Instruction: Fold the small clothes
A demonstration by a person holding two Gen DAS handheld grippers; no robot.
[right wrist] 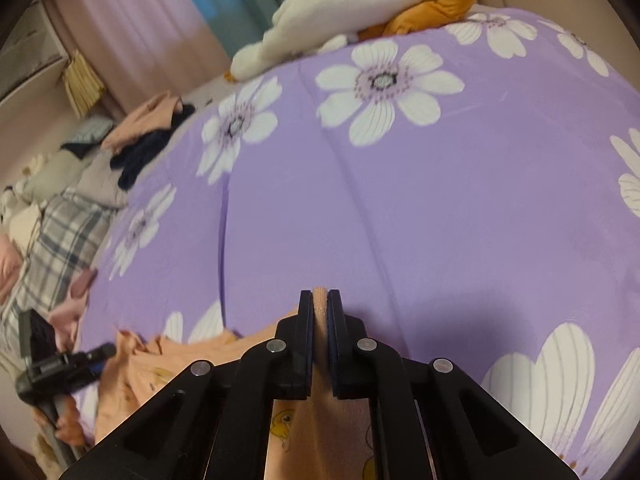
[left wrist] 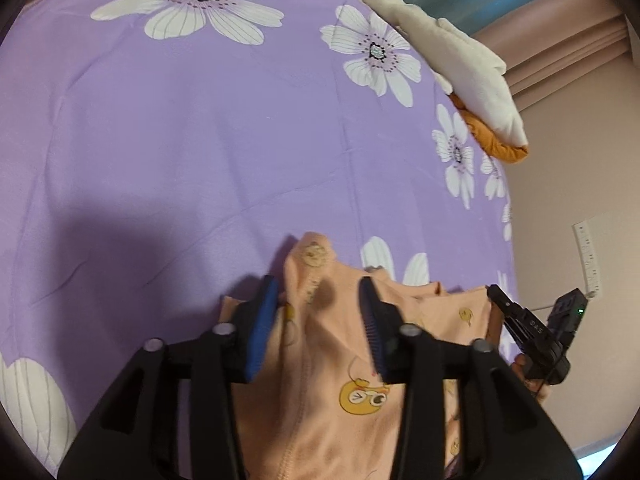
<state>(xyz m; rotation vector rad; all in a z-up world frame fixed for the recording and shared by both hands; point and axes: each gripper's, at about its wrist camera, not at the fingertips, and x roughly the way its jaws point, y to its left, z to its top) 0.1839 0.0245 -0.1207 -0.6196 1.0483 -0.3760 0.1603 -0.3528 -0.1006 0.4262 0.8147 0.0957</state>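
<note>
Black linkage fills the bottom of both views and cuts off whatever lies beneath it. In the left wrist view we find the left gripper with its jaws apart, blue pads facing inward; the garment rises between them, but we see a gap on each side and no pad pressing the cloth. We record this gripper as holding nothing. Its right-hand pad is blurred.

In the right wrist view the right gripper stands nearly closed, a narrow peach fold pinched between its jaws and showing just above the tips. We record it as clamped on the garment.

We note the garment as peach cloth with yellow cartoon faces and a stitched seam, bunched and creased, not flat. It sits at the bottom centre of both views on the quilt, which is purple with white flowers. Its lower part runs out of frame, so we cannot tell its full shape or what kind of clothing it is.

At the right edge of the left wrist view we see the other gripper side-on, with fingers of a hand partly hidden behind it. At the lower left of the right wrist view the left gripper appears again, small and blurred.

A white and orange plush toy lies at the far edge of the quilt, upper right. A clothes pile at the upper left of the right wrist view is too blurred to itemise.
</note>
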